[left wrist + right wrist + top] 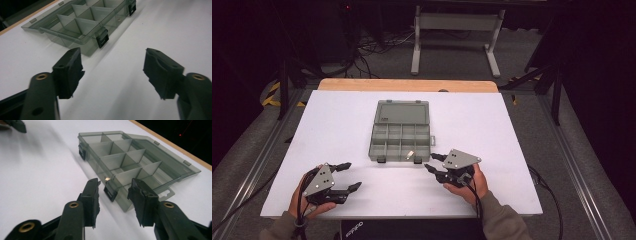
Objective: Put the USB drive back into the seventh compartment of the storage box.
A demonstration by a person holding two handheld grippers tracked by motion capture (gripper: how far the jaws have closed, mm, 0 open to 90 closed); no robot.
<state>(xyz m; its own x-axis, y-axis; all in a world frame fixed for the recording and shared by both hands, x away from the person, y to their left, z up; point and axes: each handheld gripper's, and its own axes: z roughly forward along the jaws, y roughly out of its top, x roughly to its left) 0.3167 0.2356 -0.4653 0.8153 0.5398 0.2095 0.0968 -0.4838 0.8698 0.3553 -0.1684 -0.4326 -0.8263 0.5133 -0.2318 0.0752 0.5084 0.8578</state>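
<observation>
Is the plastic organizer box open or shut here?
Open. The box lies with its lid folded flat back on the table, its divided compartments exposed, and both front latches undone.

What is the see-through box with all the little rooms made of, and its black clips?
The compartment box looks like smoky clear plastic: you can see its dividers and the white table through its glossy walls. Its latches look like solid black plastic, probably matte.

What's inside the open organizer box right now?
The organizer box holds one small pale piece in a front compartment near the right latch; the other visible compartments look empty, some partly hidden by dividers.
</observation>
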